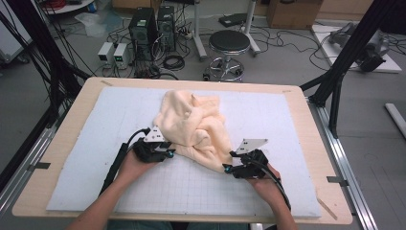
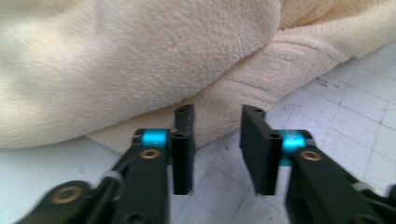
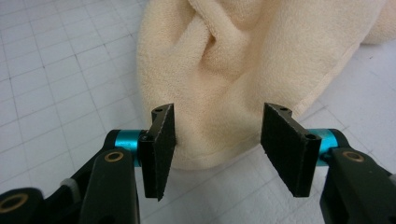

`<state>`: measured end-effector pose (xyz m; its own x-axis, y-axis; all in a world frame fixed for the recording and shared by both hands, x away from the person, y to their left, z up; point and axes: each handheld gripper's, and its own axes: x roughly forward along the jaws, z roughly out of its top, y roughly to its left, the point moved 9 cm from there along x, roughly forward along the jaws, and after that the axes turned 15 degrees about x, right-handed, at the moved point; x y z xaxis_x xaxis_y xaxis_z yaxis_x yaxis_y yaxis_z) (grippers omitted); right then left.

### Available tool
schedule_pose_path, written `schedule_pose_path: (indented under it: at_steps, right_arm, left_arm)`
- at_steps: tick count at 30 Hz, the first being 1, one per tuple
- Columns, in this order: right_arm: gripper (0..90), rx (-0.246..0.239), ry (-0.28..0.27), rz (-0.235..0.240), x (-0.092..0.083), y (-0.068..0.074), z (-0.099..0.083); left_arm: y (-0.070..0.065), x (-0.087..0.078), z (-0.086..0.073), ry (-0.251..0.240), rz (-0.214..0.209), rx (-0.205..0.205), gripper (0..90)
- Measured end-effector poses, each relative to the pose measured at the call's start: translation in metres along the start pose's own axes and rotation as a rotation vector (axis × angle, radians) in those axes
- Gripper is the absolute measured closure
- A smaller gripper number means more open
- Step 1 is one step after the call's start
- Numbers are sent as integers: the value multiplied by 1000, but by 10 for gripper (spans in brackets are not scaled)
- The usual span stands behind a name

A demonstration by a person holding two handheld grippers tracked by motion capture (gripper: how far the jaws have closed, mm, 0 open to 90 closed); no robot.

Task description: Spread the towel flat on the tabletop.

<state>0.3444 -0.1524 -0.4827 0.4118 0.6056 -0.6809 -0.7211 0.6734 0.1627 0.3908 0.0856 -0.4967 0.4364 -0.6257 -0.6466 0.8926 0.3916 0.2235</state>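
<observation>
Two grippers flank a crumpled cream towel (image 1: 194,127) on the gridded mat (image 1: 201,187) in the high view: left gripper (image 1: 168,152) at its near-left edge, right gripper (image 1: 229,166) at its near corner; this looks like reaching for grasp points before spreading it. In the left gripper view, the jaws stand partly spread and empty, the hem just ahead. In the right gripper view, wider jaws straddle the towel corner (image 3: 210,140) without pressing; closing there seems next.
</observation>
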Motion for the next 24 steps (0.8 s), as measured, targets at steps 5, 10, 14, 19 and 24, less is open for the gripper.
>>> schedule_pose_path:
  at_steps: [5,10,14,19,24]
  right_arm:
    - [446,0,-5,3,1,0,1]
    - [446,-1,-10,1,1,-1,2]
    - [444,6,-10,4,0,-2,1]
    - [449,6,4,5,2,-1,0]
    - [473,-7,33,14,7,1,-3]
  left_arm:
    - [0,8,3,10,47,43,618]
    - [3,11,6,17,82,58,784]
    - [3,8,7,16,64,42,843]
    - [0,-6,12,-13,50,50,850]
    - [-7,-30,15,-31,49,76,853]
